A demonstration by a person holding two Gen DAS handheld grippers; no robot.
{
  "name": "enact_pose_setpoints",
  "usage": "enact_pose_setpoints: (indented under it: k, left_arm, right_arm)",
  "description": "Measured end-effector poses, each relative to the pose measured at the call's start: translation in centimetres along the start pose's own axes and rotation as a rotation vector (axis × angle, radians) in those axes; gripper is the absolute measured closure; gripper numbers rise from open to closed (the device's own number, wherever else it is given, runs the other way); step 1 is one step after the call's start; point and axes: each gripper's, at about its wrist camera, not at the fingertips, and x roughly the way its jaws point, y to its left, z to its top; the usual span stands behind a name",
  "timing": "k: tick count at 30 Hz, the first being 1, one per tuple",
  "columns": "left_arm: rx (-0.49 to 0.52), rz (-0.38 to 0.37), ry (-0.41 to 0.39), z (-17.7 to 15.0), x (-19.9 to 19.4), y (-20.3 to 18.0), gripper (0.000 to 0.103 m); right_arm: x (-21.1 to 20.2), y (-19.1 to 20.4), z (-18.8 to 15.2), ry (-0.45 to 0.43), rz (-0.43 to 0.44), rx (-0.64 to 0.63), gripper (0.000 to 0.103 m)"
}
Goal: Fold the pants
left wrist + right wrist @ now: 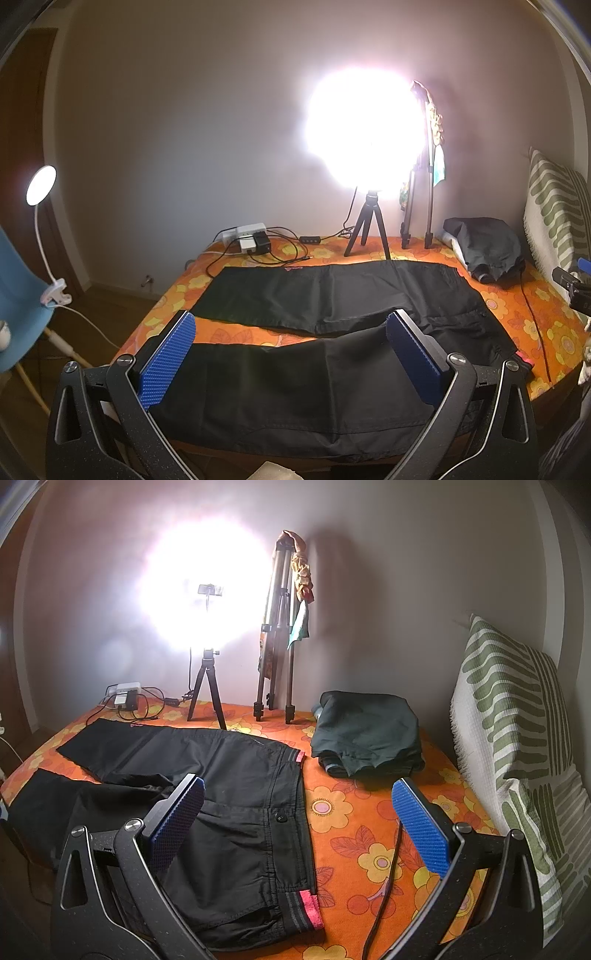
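Note:
Black pants lie spread flat on an orange flowered bedspread, legs to the left, waistband to the right. In the right wrist view the pants show a button and a pink-trimmed waistband. My left gripper is open and empty, hovering over the near leg. My right gripper is open and empty, above the waistband area.
A bright ring light on a small tripod stands at the back, with a folded tripod against the wall. A power strip with cables, a folded dark garment, a green-striped pillow and a black cable are on the bed.

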Motion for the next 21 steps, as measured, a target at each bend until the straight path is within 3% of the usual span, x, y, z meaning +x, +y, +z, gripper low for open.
enact_pose_setpoints:
  k: [21]
  left_arm:
    - [-0.001, -0.005, 0.005, -0.40, 0.01, 0.12, 0.000]
  right_arm:
    - [-0.07, 0.19, 0.01, 0.002, 0.008, -0.002, 0.000]
